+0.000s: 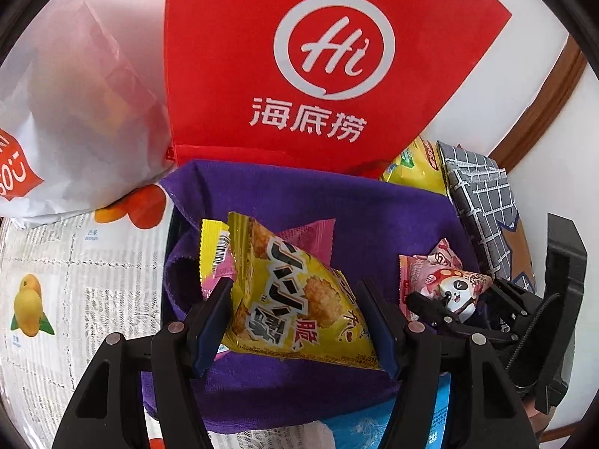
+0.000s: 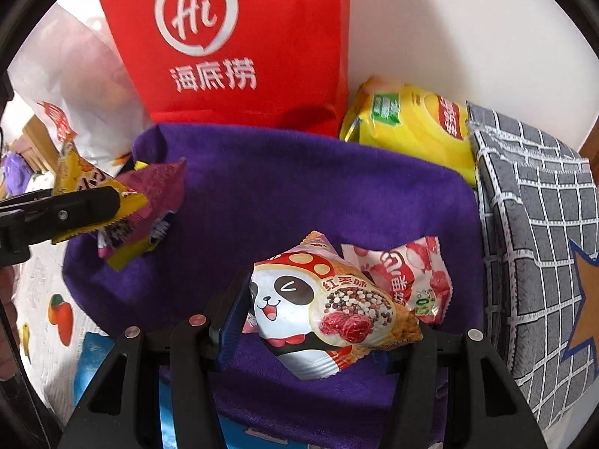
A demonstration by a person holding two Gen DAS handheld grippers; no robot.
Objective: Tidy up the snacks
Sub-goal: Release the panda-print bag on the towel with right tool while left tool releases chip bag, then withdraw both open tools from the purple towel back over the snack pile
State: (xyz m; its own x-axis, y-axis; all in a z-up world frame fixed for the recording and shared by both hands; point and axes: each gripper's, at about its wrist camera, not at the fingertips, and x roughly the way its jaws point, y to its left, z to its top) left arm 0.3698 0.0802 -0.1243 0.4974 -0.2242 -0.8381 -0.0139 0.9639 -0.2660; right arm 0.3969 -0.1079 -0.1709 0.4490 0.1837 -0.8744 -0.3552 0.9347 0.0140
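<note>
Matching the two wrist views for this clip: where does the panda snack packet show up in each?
Left wrist view: panda snack packet at right of centre, held in the right tool.
Right wrist view: same packet at bottom centre, between that tool's fingers.
Shared landmark: the red bag behind the purple cloth.

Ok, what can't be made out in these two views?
- Right claw, right wrist view: the panda packet hides its right finger.
- Pink packet, left wrist view: mostly behind the yellow packet.
- Purple cloth: what it covers is hidden.
- White bag, right wrist view: blurred, contents unreadable.
</note>
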